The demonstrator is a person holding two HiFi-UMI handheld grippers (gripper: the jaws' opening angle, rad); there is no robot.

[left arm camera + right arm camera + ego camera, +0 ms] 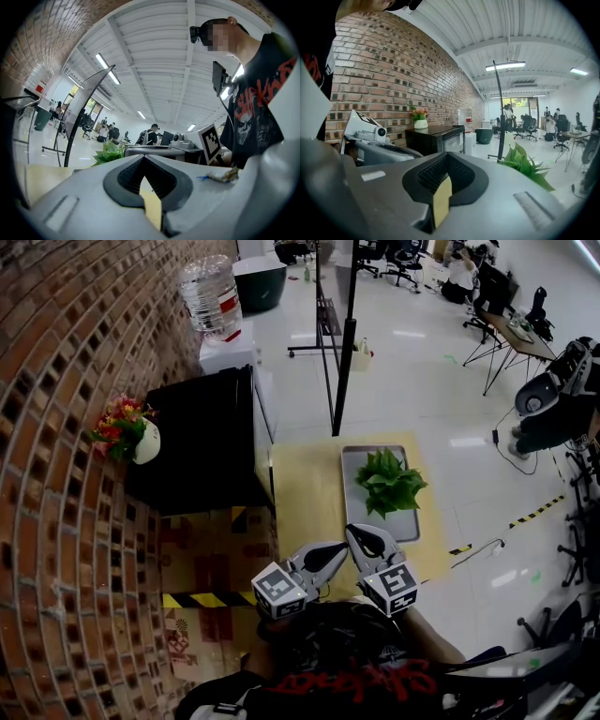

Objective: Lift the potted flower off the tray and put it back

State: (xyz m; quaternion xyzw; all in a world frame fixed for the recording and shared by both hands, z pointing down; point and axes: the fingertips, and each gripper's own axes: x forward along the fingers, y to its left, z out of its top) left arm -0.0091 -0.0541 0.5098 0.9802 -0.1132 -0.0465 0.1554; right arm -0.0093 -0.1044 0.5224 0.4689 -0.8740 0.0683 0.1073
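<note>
Claws both closed, nothing held: left claw (339,549) and right claw (356,532) sit side by side at the near edge of the yellow worktop (305,502). Farther off, the potted flower (389,482) stands on a flat, smooth grey tray (361,457). Risks: a grab at the soft, floppy leaves would tear them, since they hide the pot, and a nudge could slide the tray.

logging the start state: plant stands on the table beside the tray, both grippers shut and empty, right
Not quite: the plant stands on the tray, not beside it, as the head view shows. The left gripper and right gripper are indeed shut and empty.
</note>
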